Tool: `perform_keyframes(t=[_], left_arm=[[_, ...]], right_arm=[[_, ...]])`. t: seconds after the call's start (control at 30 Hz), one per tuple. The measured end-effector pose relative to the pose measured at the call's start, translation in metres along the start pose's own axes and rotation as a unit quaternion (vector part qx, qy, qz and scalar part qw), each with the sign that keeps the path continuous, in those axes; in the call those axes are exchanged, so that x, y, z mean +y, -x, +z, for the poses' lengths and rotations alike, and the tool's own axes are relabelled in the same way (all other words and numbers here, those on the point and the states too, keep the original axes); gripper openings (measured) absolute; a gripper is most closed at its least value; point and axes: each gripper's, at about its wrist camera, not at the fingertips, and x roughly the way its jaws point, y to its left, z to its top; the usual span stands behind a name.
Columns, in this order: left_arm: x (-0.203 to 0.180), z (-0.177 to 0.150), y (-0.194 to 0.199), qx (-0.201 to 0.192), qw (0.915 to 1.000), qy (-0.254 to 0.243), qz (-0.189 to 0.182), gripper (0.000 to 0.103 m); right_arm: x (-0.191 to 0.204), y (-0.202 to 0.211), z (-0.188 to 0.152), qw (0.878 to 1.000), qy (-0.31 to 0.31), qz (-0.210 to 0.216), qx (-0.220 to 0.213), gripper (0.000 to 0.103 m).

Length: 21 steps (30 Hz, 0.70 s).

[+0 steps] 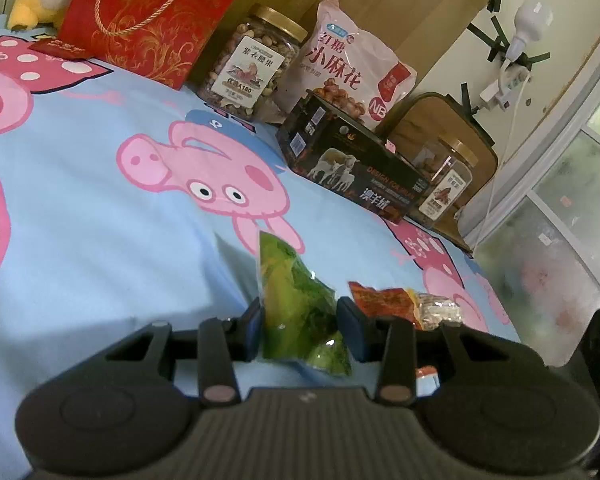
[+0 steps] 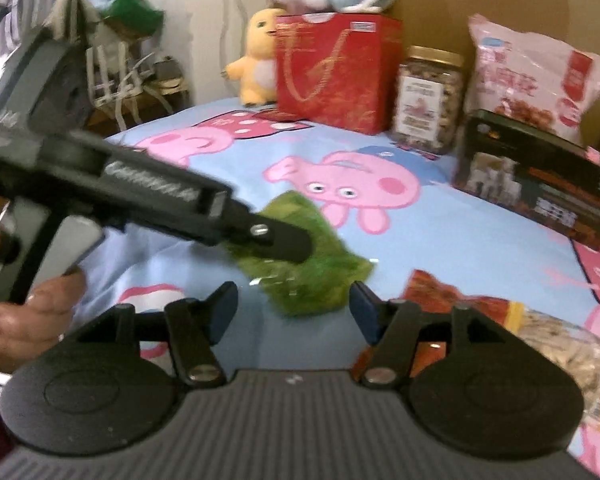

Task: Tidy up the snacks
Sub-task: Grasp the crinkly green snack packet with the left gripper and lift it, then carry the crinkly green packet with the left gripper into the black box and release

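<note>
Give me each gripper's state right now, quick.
Left gripper: closed on the green snack packet, lifted off the bedsheet.
Right gripper: open, holding nothing.

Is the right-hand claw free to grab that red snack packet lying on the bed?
Probably yes. The right gripper is open and holds nothing, and the red snack packet lies just beside it on the bedsheet, uncovered. The left gripper grips the green packet off to the side.

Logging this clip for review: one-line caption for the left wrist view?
Left gripper shut on green packet above the pig-print sheet; jars, bags and a box behind.
</note>
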Motion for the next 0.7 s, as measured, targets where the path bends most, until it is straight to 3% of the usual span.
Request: perform_keyframes(t=[0.13, 0.27, 0.4, 0.57, 0.7], left_arm=[[0.0, 0.0, 0.0, 0.0, 1.0, 0.002, -0.001, 0.038], [0.002, 0.001, -0.001, 0.001, 1.0, 0.007, -0.004, 0.038], [0.0, 0.001, -0.001, 0.0, 1.0, 0.001, -0.001, 0.038], [-0.002, 0.001, -0.003, 0.002, 1.0, -0.003, 0.0, 0.038], [-0.006, 0.0, -0.006, 0.006, 0.9999, -0.009, -0.002, 0.038]], right_arm=[[0.009, -0.009, 0.003, 0.999, 0.033, -0.025, 0.008, 0.065], [-0.002, -0.017, 0.01, 1.0, 0.014, -0.024, 0.014, 0.064], [-0.008, -0.023, 0.012, 1.0, -0.005, -0.027, 0.006, 0.056], [0.003, -0.019, 0.008, 0.999, 0.023, -0.043, -0.013, 0.047], [0.003, -0.019, 0.007, 0.998, 0.03, -0.047, -0.017, 0.046]])
